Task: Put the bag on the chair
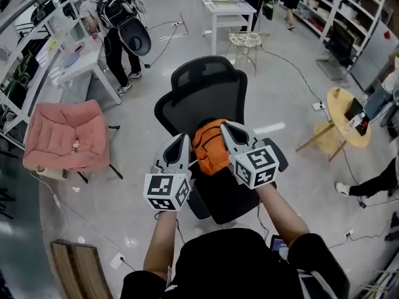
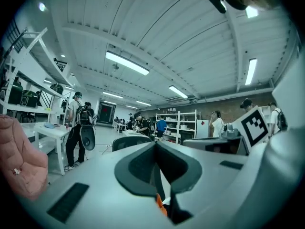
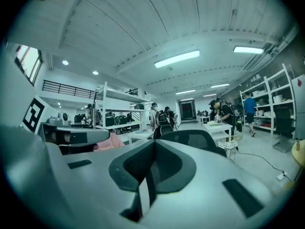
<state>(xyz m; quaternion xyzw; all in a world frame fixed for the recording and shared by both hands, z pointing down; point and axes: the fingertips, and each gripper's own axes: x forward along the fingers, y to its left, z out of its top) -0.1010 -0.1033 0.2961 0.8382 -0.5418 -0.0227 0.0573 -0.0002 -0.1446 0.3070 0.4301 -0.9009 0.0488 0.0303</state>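
The orange bag [image 1: 211, 147] hangs in the air between the two tongs. The left gripper [image 1: 183, 139] is clenched at its 9 o'clock edge with a sliver of orange pinched in the jaws, and the right gripper [image 1: 227, 128] is clamped tight at its 1 o'clock corner, seemingly on a thin strap. The black chair [image 1: 202, 89] sits directly beneath, its backrest at 12 o'clock of the bag, so the pick-up looks done. Lowering the bag onto the seat and letting go are left.

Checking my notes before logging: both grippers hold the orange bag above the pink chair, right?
Not quite. The head view shows the orange bag held above the black office chair; the pink chair stands off to the left.
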